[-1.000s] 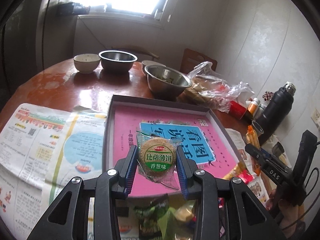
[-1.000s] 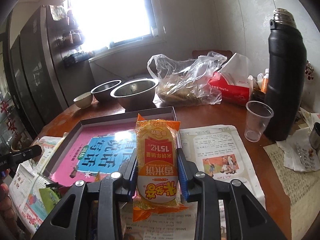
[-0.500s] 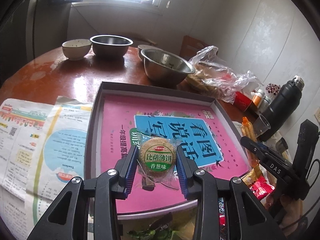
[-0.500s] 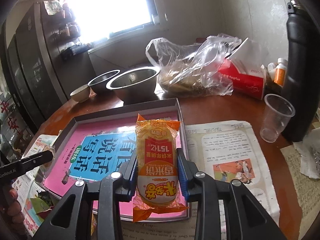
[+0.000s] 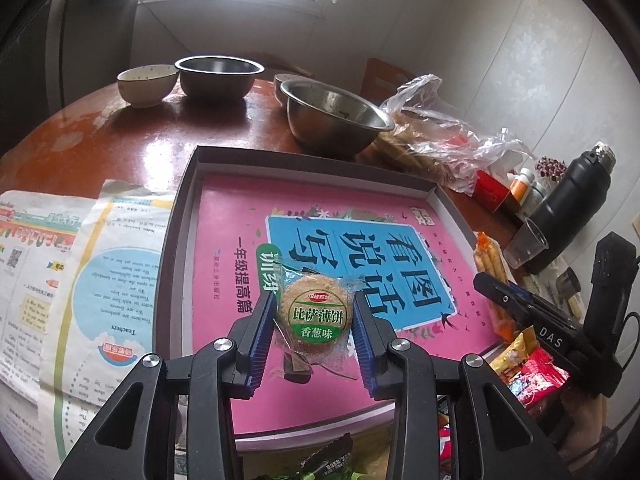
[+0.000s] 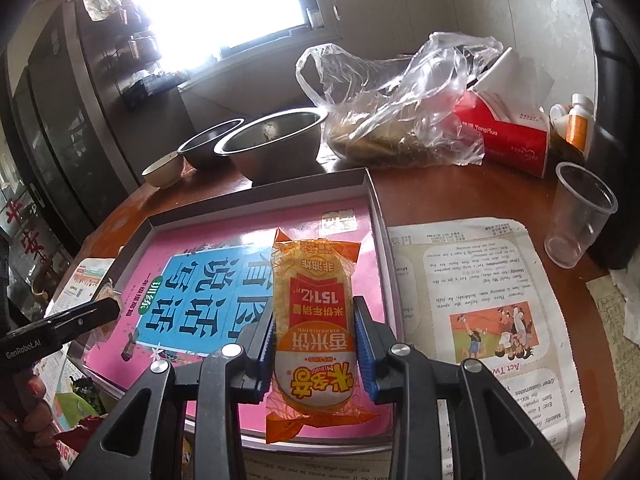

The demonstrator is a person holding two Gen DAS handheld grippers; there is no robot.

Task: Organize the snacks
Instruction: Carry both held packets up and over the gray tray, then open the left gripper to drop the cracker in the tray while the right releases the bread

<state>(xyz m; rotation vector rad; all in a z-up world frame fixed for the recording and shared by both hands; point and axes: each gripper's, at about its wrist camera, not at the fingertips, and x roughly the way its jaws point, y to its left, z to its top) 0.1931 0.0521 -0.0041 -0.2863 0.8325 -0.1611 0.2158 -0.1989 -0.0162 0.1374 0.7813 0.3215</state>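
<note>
My left gripper [image 5: 314, 320] is shut on a round cracker in a clear wrapper with a green label [image 5: 316, 312], held above the near part of the grey tray [image 5: 180, 216] that holds a pink and blue book. My right gripper [image 6: 314, 344] is shut on a long orange rice cracker pack [image 6: 312, 328], held above the tray's right side [image 6: 382, 220]. The right gripper also shows at the tray's right edge in the left wrist view [image 5: 520, 304]. Loose snack packs [image 5: 528, 368] lie by the tray's near right corner.
Two steel bowls [image 5: 336, 116] [image 5: 218, 74] and a white bowl [image 5: 147, 84] stand behind the tray. A plastic bag of food [image 6: 400, 112], a red tissue box [image 6: 508, 136], a clear cup [image 6: 578, 212] and a black flask [image 5: 568, 204] stand at the right. Newspapers [image 5: 60, 264] flank the tray.
Both grippers have moved forward and lower over the tray, each holding its snack. The grips have not changed.
</note>
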